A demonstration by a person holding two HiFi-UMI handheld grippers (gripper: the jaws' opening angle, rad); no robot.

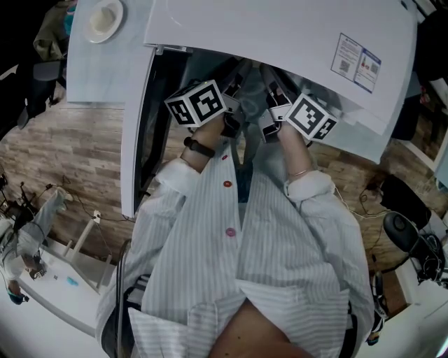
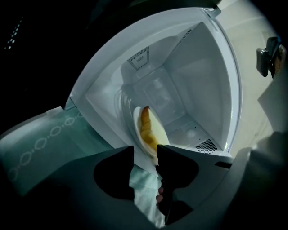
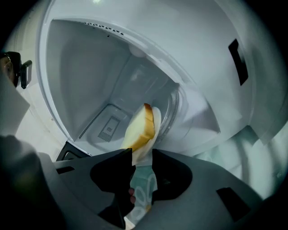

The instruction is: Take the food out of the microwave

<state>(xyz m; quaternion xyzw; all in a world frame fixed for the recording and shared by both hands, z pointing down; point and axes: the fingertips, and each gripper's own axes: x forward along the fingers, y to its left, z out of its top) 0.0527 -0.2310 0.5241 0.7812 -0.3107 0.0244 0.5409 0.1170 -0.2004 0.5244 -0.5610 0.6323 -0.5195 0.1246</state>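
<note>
The white microwave (image 1: 280,35) stands open, and both grippers reach into its cavity (image 2: 189,76). A white plate (image 2: 155,130) with a yellow-crusted piece of bread (image 2: 146,128) rests at the front of the glass turntable (image 2: 153,90). My left gripper (image 2: 145,150) is open, with the plate's rim in the gap between its jaws. My right gripper (image 3: 142,152) is open on the opposite side, where the plate (image 3: 156,120) and bread (image 3: 140,128) sit just past its fingertips. In the head view only the marker cubes of the left gripper (image 1: 197,103) and right gripper (image 1: 311,117) show clearly.
The microwave door (image 1: 134,140) hangs open at the left. A pale cloth with a ring pattern (image 2: 40,143) covers the table under the microwave. A white bowl (image 1: 105,19) sits on the table at the far left. Wood floor and cables lie below.
</note>
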